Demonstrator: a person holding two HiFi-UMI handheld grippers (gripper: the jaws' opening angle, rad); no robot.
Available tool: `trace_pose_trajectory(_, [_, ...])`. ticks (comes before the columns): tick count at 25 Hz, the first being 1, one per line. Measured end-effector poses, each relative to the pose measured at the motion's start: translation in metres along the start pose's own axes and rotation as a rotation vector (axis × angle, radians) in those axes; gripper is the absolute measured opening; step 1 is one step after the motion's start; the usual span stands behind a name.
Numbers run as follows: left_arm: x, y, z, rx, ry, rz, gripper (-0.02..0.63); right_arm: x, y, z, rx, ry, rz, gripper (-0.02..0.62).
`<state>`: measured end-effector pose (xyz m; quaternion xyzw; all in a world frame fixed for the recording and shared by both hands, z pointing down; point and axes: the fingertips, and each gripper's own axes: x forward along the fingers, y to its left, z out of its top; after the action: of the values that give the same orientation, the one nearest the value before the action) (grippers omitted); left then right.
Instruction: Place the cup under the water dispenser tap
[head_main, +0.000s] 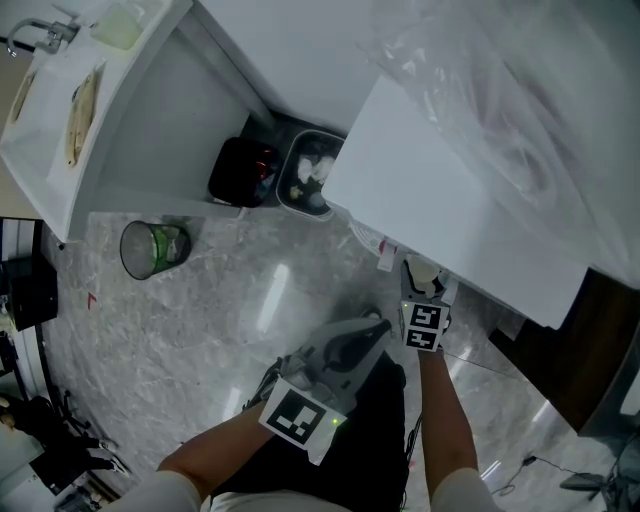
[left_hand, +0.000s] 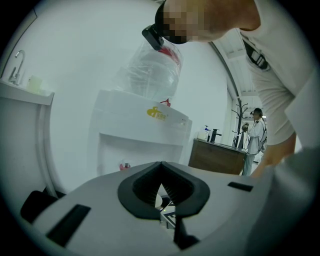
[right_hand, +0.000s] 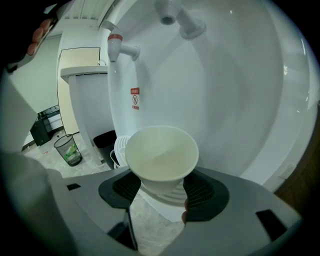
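Entry, right gripper (right_hand: 164, 189): your fingers stand wide and are closed on the cup (right_hand: 161, 152), with the pads (right_hand: 206, 191) pressing either side of its narrow lower wall, just above the base. The low grip leaves rim and mouth free of the fingers, so by my reading no part of the gripper would sit between mouth and spout once the cup is under. You hold the cup in the air at the front of the water dispenser (right_hand: 240, 100). The ribbed drip tray (right_hand: 118, 148) lies just beyond and below the fingers (no contact with the cup base is visible). The red-capped tap (right_hand: 119, 48) is up and left of the fingers, and a pale tap (right_hand: 190, 27) is above and beyond them, with another beside it. Judged: the cup is not yet under any spout, and I cannot tell which one is meant. Orientation: mouth up and tipped a little back toward you, base down between the pads. The long axis is near upright, crossing the line of the fingers, wide end on top. The inside looks empty. On the left gripper (left_hand: 161, 186) the fingers meet at the tips and hold nothing. It hangs back from the dispenser, likely to leave the right hand room.
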<state>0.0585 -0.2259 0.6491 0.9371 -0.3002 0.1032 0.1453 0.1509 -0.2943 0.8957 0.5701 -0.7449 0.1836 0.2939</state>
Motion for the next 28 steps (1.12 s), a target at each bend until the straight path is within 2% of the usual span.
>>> trace_pose_trajectory(7, [-0.007, 0.002, 0.0, -0.012, 0.016, 0.011, 0.003, 0.0, -0.001, -0.005, 0.025, 0.022, 0.025, 0.263])
trace_pose_trajectory(11, [-0.011, -0.001, 0.002, -0.024, 0.026, 0.013, 0.003, -0.004, 0.001, -0.002, 0.049, 0.032, 0.052, 0.292])
trace_pose_trajectory(20, [-0.025, -0.016, 0.022, -0.03, 0.027, 0.009, 0.003, -0.05, 0.005, 0.002, 0.085, 0.079, 0.039, 0.305])
trace_pose_trajectory(24, [-0.034, -0.027, 0.046, -0.009, 0.029, 0.01, 0.003, -0.101, 0.012, 0.027, 0.096, 0.09, 0.029, 0.304])
trace_pose_trajectory(28, [-0.051, -0.038, 0.084, 0.007, 0.018, 0.017, 0.003, -0.167, 0.028, 0.084, 0.114, 0.038, 0.078, 0.301])
